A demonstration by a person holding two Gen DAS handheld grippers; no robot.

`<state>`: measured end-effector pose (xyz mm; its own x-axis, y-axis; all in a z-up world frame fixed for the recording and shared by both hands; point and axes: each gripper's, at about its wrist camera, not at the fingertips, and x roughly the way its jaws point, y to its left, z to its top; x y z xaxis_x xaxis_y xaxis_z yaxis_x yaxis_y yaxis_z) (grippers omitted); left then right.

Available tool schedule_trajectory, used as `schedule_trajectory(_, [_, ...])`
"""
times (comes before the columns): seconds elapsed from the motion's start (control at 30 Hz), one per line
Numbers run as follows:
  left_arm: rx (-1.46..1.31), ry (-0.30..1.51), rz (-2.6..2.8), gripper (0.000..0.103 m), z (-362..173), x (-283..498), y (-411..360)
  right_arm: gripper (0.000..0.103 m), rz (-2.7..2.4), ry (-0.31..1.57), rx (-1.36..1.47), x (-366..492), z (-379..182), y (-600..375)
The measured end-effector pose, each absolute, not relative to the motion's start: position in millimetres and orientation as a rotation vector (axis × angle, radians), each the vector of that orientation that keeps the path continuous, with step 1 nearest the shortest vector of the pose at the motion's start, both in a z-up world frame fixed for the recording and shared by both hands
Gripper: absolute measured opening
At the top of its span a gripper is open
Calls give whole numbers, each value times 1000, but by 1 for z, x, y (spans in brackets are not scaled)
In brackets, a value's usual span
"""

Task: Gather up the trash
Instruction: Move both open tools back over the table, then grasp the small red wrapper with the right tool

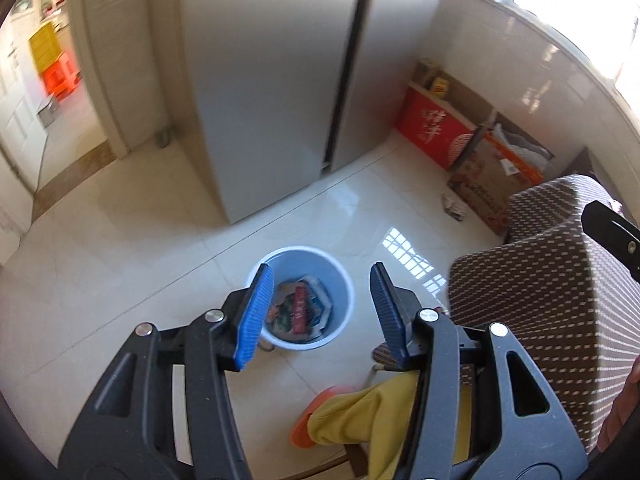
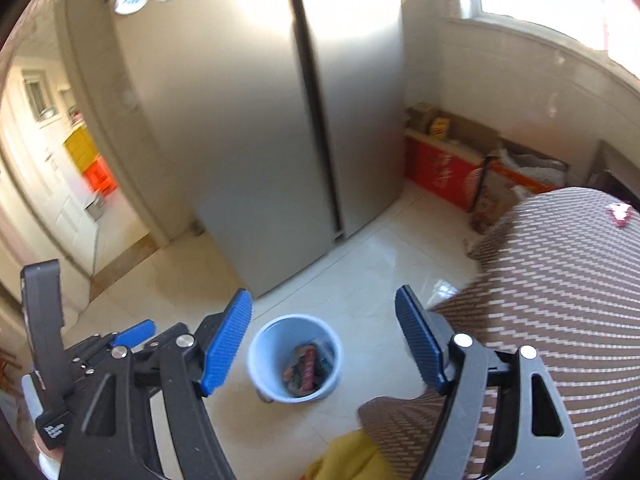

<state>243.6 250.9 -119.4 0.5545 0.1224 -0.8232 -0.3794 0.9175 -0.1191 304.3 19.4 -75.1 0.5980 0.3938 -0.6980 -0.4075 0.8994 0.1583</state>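
A light blue bin (image 1: 308,260) stands on the pale tiled floor, and colourful wrappers and packets (image 1: 304,308) lie in its bottom. My left gripper (image 1: 320,308) hovers above it, open, its blue pads (image 1: 256,316) empty. In the right wrist view the same bin (image 2: 280,336) sits lower between the open, empty fingers of my right gripper (image 2: 324,344), with the trash (image 2: 308,364) inside. A small red and white wrapper (image 2: 619,214) lies on the brown patterned tablecloth (image 2: 560,300). Crumpled paper (image 1: 452,206) lies on the floor by the boxes.
A tall silver fridge (image 1: 280,80) stands behind the bin. Red and brown cardboard boxes (image 1: 436,128) line the wall under the window. The cloth-covered table (image 1: 540,280) fills the right. A person's yellow trouser leg (image 1: 360,412) and orange slipper (image 1: 316,408) are below. A doorway (image 1: 60,100) opens at left.
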Motion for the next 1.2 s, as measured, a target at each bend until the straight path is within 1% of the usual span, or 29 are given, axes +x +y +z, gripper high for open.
schedule_trajectory(0.2, [-240,895,172,55,-94,271,193,73,308,777,34,324,-61,-64])
schedule_trajectory(0.27, [-219,885,123,57,-86,282,171,74,254,776,60,332,-59,-95])
schedule_trajectory(0.4, [-174,878,37,58,-75,309,125,76,129,772,79,350,-58,-155])
schedule_trajectory(0.57, [-153,881,-70,64,-69,342,77,76,24,807,133,383,-63,-221])
schedule_trajectory(0.77, [-117,901,-169,65,-66,385,19,76,-44,854,185,431,-73,-276])
schedule_trajectory(0.9, [-121,915,-206,67,-67,415,-5,76,-55,883,222,466,-80,-305])
schedule_trajectory(1.13, [-141,937,-223,68,-75,451,-20,76,-99,910,267,530,-94,-335])
schedule_trajectory(1.17, [-154,939,-236,68,-77,454,-20,75,-103,916,273,538,-96,-337])
schedule_trajectory(1.2, [-171,936,-250,68,-78,457,-20,71,-102,915,283,544,-98,-339])
